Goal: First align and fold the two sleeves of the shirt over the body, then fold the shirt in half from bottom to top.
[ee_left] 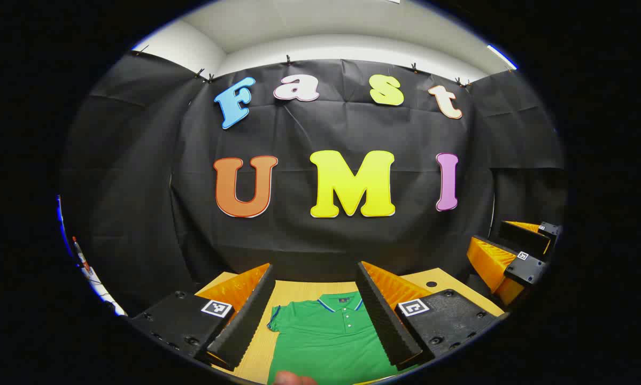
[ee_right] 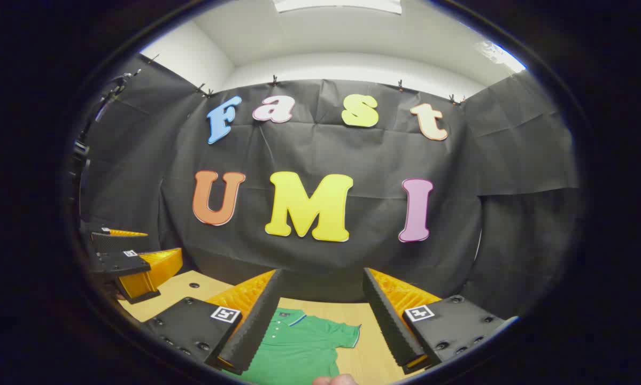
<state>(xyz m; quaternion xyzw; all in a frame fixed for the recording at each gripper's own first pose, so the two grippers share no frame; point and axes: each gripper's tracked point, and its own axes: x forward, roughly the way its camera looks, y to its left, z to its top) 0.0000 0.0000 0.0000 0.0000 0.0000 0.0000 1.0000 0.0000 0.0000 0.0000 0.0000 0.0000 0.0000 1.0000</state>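
Left claw (ee_left: pixel 317 310), fingers spread wide and empty, held above the desk (ee_left: pixel 299 293) over the collar end of a green polo shirt (ee_left: pixel 325 337). The shirt lies flat, face up, collar toward the booth wall; its left short sleeve (ee_left: pixel 275 319) lies out to the side, unfolded. Right claw (ee_right: pixel 320 315), likewise wide and empty, above the shirt's right sleeve (ee_right: pixel 347 334). The shirt is judged light, soft and limp; each sleeve is best pinched at its hem edge, lifted low and laid across the body.
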